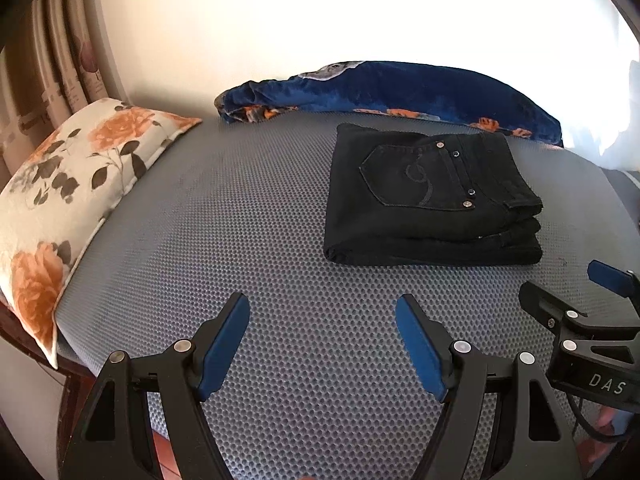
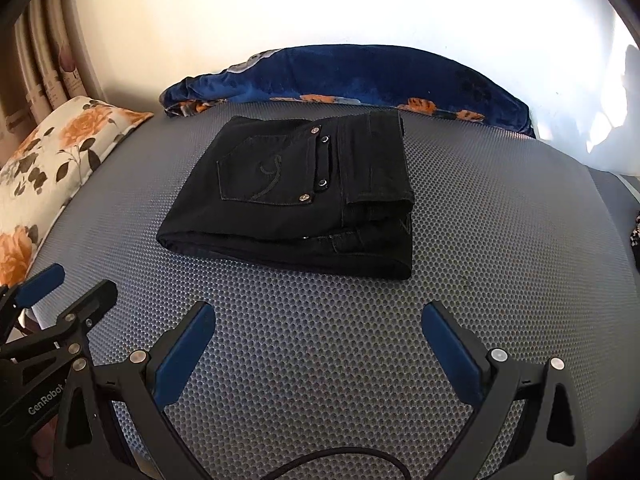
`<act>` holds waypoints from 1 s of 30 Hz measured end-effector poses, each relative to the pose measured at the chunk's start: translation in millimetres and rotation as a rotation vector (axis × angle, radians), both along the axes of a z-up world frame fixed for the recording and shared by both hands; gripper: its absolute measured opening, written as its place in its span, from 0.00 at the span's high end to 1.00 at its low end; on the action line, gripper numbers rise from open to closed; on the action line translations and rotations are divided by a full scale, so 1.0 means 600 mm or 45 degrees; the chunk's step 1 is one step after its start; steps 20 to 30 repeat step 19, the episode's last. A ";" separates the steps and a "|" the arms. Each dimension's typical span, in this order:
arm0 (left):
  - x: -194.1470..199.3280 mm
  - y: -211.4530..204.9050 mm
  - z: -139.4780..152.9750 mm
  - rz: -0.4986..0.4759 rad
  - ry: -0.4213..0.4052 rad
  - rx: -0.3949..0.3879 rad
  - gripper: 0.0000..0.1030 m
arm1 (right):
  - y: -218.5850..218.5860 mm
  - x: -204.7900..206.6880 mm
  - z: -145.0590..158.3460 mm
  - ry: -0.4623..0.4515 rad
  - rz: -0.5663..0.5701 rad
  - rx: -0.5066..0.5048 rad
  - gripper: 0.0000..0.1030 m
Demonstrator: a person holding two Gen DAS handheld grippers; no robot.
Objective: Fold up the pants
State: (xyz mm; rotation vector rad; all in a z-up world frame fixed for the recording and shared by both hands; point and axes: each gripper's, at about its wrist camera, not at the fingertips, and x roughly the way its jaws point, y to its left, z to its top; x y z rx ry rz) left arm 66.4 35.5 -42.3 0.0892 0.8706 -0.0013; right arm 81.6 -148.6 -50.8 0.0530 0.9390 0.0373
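Black pants [image 1: 428, 200] lie folded into a compact stack on the grey dotted mat [image 1: 240, 232], back pocket on top. They also show in the right wrist view [image 2: 296, 200]. My left gripper [image 1: 322, 312] is open and empty, hovering over the mat in front of and left of the pants. My right gripper [image 2: 318, 320] is open and empty, just in front of the pants. The right gripper shows at the right edge of the left wrist view [image 1: 568, 284]. The left gripper shows at the left edge of the right wrist view [image 2: 68, 284].
A floral cushion [image 1: 68, 196] lies along the left edge of the mat. A blue floral blanket [image 1: 384, 92] is bunched along the far edge against the wall. Curtains [image 1: 52, 64] hang at far left. A black cable [image 2: 340, 460] runs under the right gripper.
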 end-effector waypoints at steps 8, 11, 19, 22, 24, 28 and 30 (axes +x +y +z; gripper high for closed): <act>0.003 0.003 -0.003 0.007 0.008 0.001 0.26 | -0.001 0.001 -0.002 0.016 -0.003 0.007 0.01; 0.005 0.003 -0.006 0.006 0.015 0.001 0.26 | 0.002 0.001 -0.003 0.022 0.002 0.004 0.01; 0.010 0.005 -0.010 -0.009 0.030 -0.007 0.26 | 0.006 0.002 -0.007 0.028 0.004 0.003 0.01; 0.010 0.005 -0.010 -0.009 0.030 -0.007 0.26 | 0.006 0.002 -0.007 0.028 0.004 0.003 0.01; 0.010 0.005 -0.010 -0.009 0.030 -0.007 0.26 | 0.006 0.002 -0.007 0.028 0.004 0.003 0.01; 0.010 0.005 -0.010 -0.009 0.030 -0.007 0.26 | 0.006 0.002 -0.007 0.028 0.004 0.003 0.01; 0.010 0.005 -0.010 -0.009 0.030 -0.007 0.26 | 0.006 0.002 -0.007 0.028 0.004 0.003 0.01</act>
